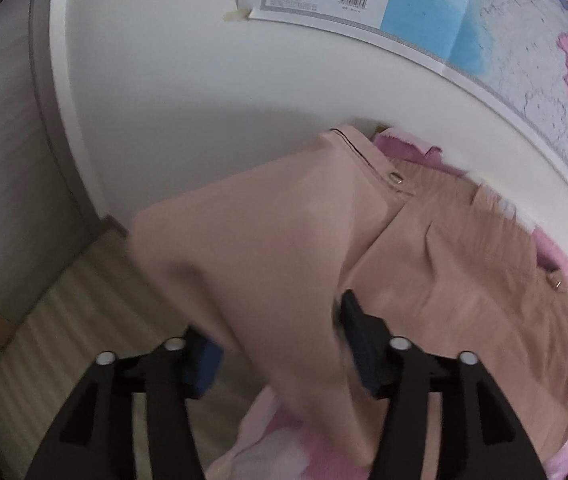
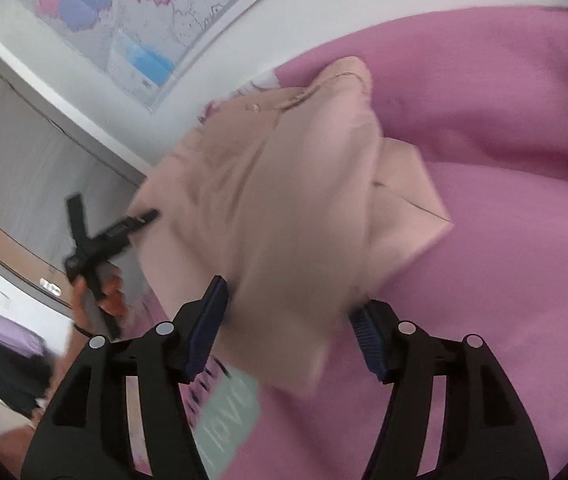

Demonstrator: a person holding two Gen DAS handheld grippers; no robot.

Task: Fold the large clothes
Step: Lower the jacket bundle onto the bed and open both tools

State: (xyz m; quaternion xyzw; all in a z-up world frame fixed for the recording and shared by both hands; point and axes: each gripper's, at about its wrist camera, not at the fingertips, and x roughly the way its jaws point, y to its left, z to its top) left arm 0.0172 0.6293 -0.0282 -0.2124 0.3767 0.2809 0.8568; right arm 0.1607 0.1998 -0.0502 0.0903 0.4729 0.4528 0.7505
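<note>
A large peach garment (image 1: 284, 240) with buttons hangs lifted between both grippers over a pink bed cover (image 2: 504, 140). In the left wrist view my left gripper (image 1: 280, 344) has its jaws apart with a fold of the peach cloth draped between the blue pads (image 1: 358, 344). In the right wrist view my right gripper (image 2: 296, 328) also has its jaws apart, and the peach garment (image 2: 284, 208) bunches between them. The left gripper (image 2: 100, 240) and the hand holding it show at the left of the right wrist view, against the garment's edge.
A map poster (image 1: 484, 40) is taped to the white wall (image 1: 184, 80) behind the bed. A grey door and wooden floor (image 1: 64, 320) lie to the left. A mint and pink printed cloth (image 2: 224, 412) lies under the right gripper.
</note>
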